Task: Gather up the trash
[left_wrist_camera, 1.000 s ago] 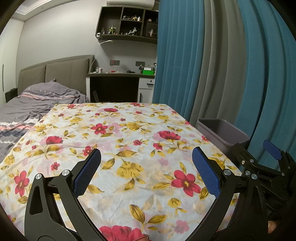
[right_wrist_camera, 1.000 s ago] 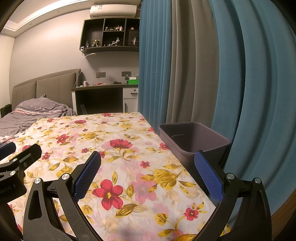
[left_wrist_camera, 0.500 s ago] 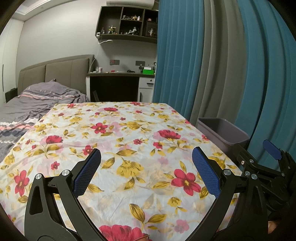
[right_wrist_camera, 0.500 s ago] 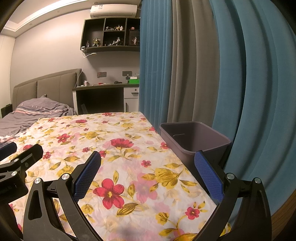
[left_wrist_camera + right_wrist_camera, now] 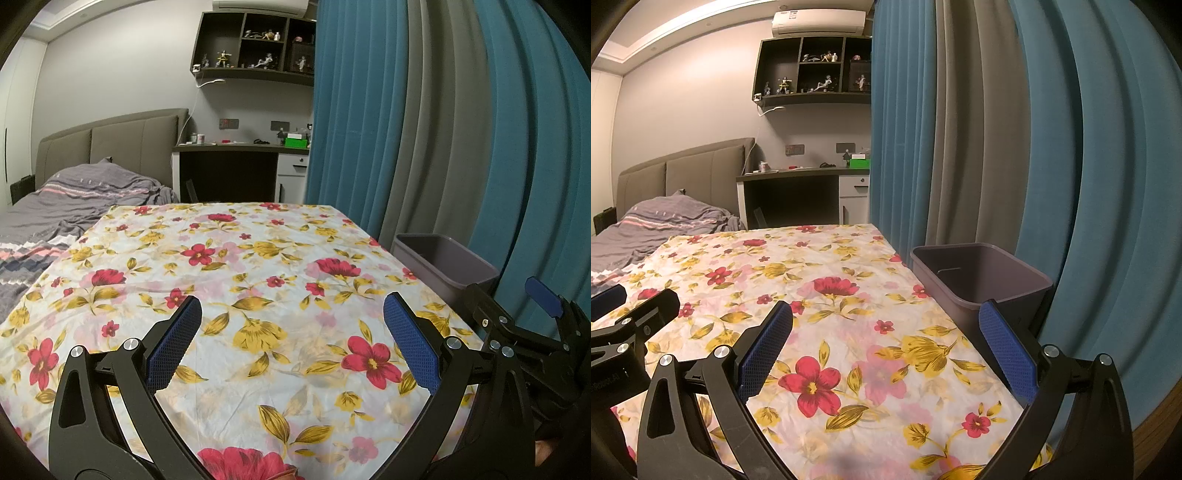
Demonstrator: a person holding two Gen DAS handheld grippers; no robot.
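Note:
A grey plastic bin (image 5: 979, 275) stands at the right edge of a table covered by a floral cloth (image 5: 842, 295); its inside looks bare. The same bin (image 5: 443, 258) shows at the right in the left wrist view. My left gripper (image 5: 291, 332) hovers open over the cloth (image 5: 236, 280) with nothing between its blue pads. My right gripper (image 5: 886, 336) is open too, its right fingertip in front of the bin's near wall. Each gripper appears at the edge of the other's view. No trash item is visible on the cloth.
Blue and grey curtains (image 5: 997, 129) hang close behind the bin. A bed with a grey duvet (image 5: 55, 206) lies to the left. A desk (image 5: 236, 147) and a wall shelf (image 5: 255, 48) with figurines stand at the far wall.
Both views have shifted very slightly; the grippers stay open and nothing on the cloth has moved.

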